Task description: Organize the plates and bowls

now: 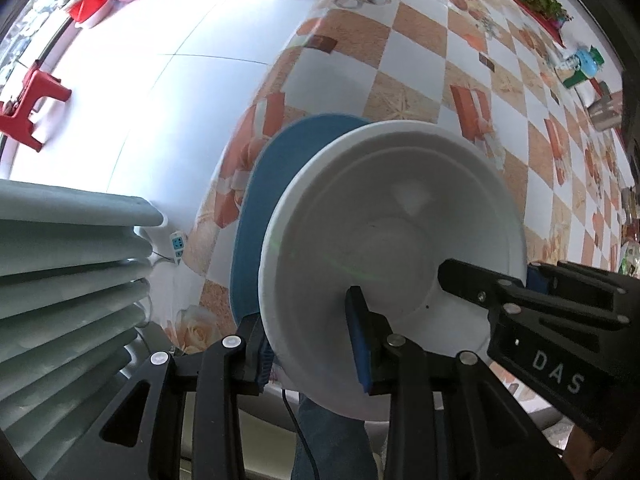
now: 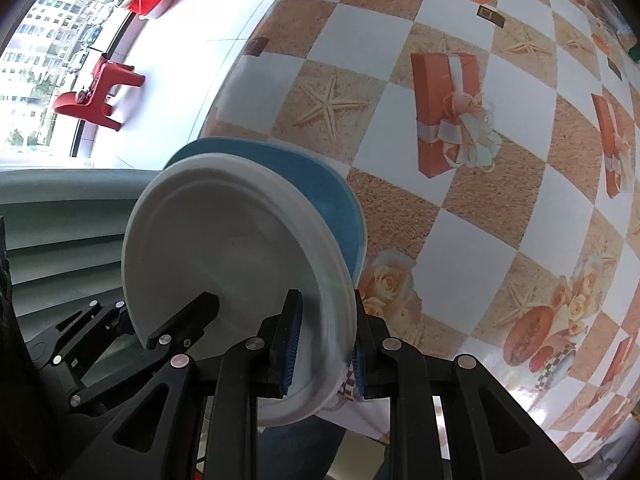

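- Right now your left tongs (image 1: 316, 344) straddle the rim of the white plate (image 1: 392, 240), with the blue plate (image 1: 272, 184) stacked behind it; their pads look loose rather than pressed hard, so I cannot tell if they grip.
- Your right tongs (image 2: 326, 344) are clamped on the same white plate's (image 2: 224, 248) rim from the other side, the blue plate (image 2: 304, 176) behind it.
- Both plates hang on edge near the surface's (image 2: 460, 200) corner, beside the pale green rack (image 1: 64, 264).
- No plate sits in the rack's slots that show, so slotting them looks still to do.
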